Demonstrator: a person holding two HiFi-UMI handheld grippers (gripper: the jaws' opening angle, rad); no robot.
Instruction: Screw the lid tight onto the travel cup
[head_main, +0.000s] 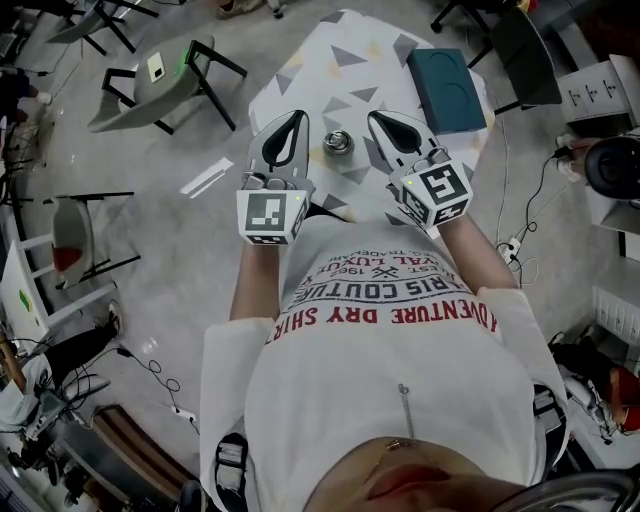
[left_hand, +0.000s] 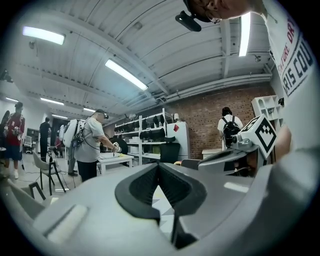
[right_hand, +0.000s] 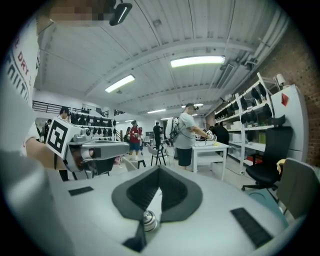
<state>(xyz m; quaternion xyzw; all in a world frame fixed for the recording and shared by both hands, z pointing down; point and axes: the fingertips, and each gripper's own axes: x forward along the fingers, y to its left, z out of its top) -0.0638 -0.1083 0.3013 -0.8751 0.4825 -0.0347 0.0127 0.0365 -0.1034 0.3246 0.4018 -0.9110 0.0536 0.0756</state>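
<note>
On triangle-patterned tabletop (head_main: 330, 60) stands a round, shiny metal cup (head_main: 338, 142) between closed, empty hand-held grippers (head_main: 297, 117) (head_main: 378, 119).

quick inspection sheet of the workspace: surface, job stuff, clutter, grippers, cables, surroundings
surface: table under a triangle-print cloth
job's things: metal cup mid-table; whether its lid is on cannot be told
clutter: teal box at the table's far right corner
grippers: left gripper and right gripper either side of the cup, both shut and empty
cables: white cable and power strip on the floor to the right
surroundings: chair at left, shelves, person at a bench
</note>
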